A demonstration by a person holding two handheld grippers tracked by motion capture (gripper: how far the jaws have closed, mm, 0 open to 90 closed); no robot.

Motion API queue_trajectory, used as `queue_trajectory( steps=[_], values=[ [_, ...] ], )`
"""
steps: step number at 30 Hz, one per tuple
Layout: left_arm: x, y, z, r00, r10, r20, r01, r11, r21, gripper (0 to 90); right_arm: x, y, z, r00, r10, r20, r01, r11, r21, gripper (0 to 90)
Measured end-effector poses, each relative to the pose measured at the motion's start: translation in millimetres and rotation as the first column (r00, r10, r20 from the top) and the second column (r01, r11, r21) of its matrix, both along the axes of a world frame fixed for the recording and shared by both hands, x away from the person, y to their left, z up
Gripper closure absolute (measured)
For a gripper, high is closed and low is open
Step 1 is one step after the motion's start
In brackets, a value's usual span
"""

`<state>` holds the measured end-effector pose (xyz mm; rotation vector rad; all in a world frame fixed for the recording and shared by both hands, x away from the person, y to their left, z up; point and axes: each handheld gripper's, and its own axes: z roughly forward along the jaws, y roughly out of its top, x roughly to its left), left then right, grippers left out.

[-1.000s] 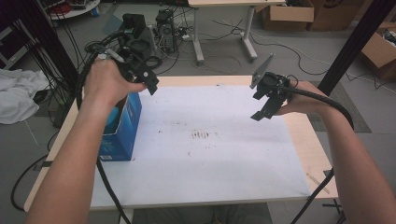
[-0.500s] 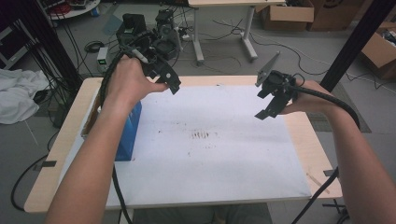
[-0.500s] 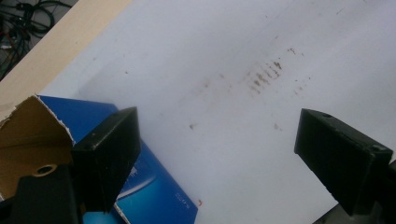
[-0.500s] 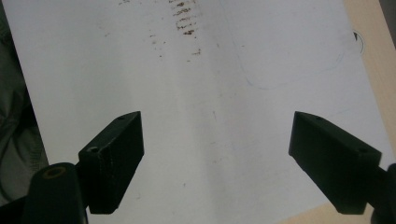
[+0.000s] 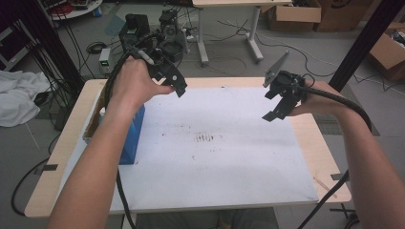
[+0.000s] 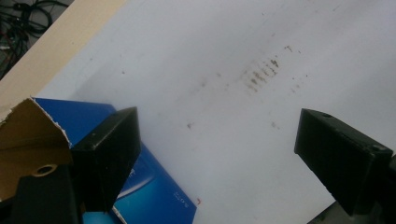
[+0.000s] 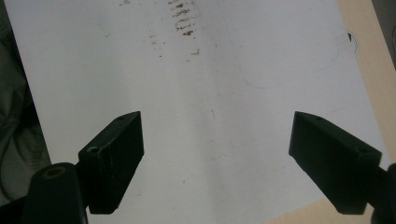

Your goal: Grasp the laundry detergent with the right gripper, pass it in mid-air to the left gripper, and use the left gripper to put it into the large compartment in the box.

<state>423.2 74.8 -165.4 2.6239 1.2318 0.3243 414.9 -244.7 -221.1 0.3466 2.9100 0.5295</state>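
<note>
High view: blue box (image 5: 130,138) at sheet's left edge.
Left gripper (image 5: 177,87): jaws wide, empty, above box.
Right gripper (image 5: 277,106): jaws wide, empty.

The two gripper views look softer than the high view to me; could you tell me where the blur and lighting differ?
High view: even light, sharp on the blue box and white sheet. Left gripper view: its near jaws are dark and soft-edged, the brown smudges slightly blurred. Right gripper view: the jaws are again soft, with a faint grey shading down the sheet's middle.
</note>
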Motion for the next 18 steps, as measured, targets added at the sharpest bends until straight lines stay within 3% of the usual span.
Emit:
queue_trajectory(
  steps=[18],
  values=[
    [-4.2,1.2,0.7,1.0000,0.001,-0.001,-0.001,0.9999,0.011,15.4,-3.2,-0.1,-2.4,1.0000,0.002,-0.003,-0.002,1.0000,0.000,17.6]
  ],
)
